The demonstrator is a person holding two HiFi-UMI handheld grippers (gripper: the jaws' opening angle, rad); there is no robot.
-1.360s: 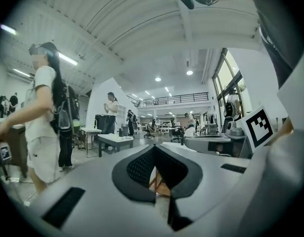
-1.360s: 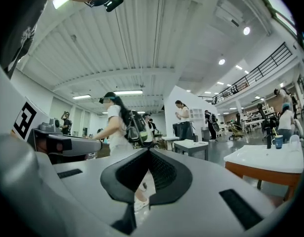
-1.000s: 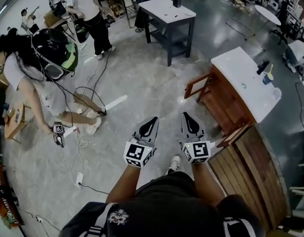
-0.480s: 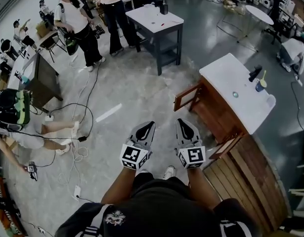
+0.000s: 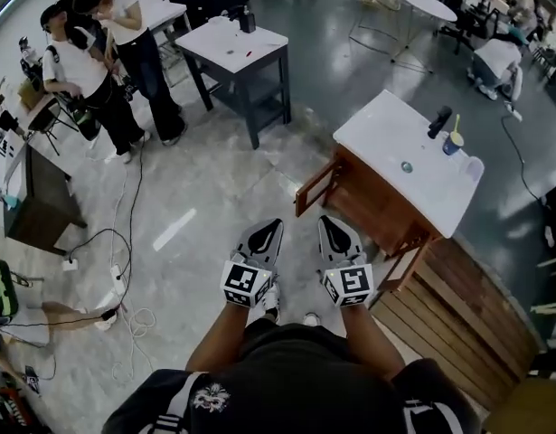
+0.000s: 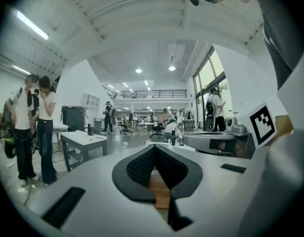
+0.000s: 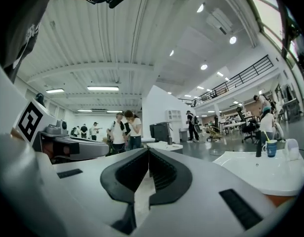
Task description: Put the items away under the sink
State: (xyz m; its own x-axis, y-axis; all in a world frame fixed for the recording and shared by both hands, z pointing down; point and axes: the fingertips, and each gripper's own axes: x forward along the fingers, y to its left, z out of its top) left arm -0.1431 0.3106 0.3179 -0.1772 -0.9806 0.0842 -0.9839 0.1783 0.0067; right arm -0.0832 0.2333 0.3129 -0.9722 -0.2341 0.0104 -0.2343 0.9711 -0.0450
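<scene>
The wooden cabinet door (image 5: 315, 188) stands open just ahead of you, and stepping closer could knock it. The cup (image 5: 453, 143) to put away sits on the sink (image 5: 386, 156) top at its far corner, well out of reach. You hold the left gripper (image 5: 275, 225) and right gripper (image 5: 325, 221) level and side by side, each pressed together on nothing.

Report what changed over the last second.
The wearer walked toward the sink cabinet, which now sits nearer; the dark table slid left in the head view. Unchanged: left claw and right claw shut, empty, side by side; cabinet door open.
</scene>
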